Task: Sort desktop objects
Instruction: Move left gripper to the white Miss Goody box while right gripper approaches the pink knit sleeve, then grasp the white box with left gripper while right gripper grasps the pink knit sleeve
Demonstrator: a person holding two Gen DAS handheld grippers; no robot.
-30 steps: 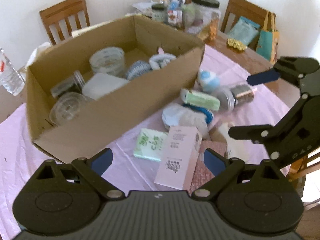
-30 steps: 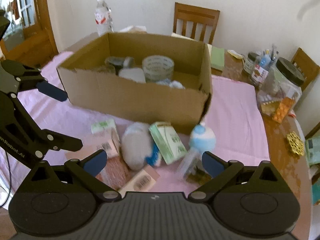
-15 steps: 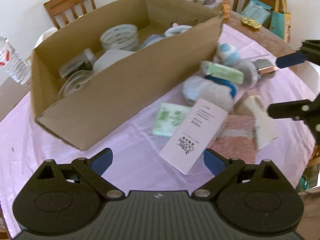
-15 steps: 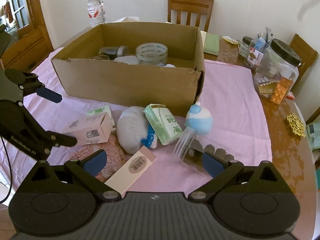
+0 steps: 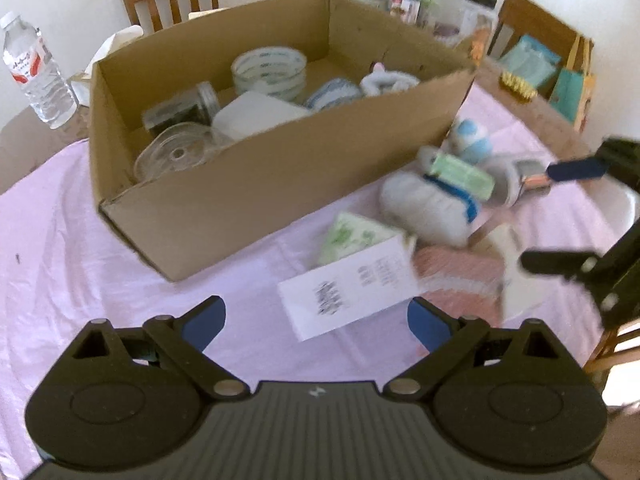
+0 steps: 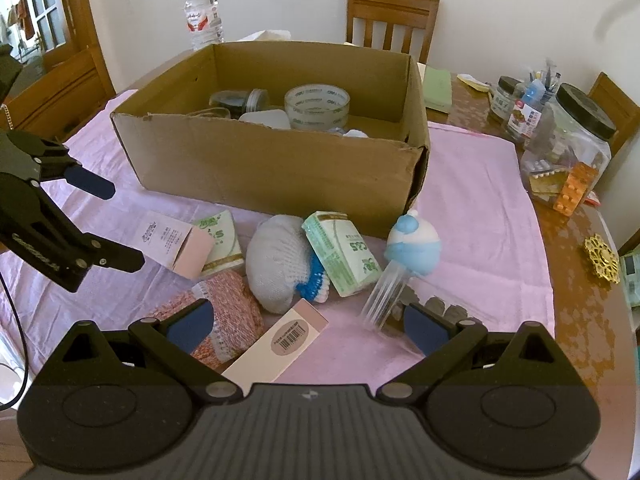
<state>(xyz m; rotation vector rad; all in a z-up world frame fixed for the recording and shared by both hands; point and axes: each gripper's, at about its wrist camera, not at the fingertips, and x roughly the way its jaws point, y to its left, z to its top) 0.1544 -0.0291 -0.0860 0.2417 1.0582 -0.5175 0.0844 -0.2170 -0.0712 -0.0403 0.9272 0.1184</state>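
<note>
An open cardboard box stands on the pink cloth and holds a tape roll, jars and a white piece. In front of it lie a pink carton, a green tissue pack, a grey knitted item, a green-white carton, a blue-capped clear bottle, a pink knitted cloth and a long pink box. My left gripper is open and empty, just short of the pink carton. My right gripper is open and empty over the long pink box.
A water bottle stands behind the box. Jars and a black-lidded plastic container crowd the right of the table. A gold ornament lies near the right edge. Wooden chairs surround the table.
My left gripper has pulled back and turned left, so the box now sits in the middle of its view. My right gripper has drawn back and lower. Both stay open.
</note>
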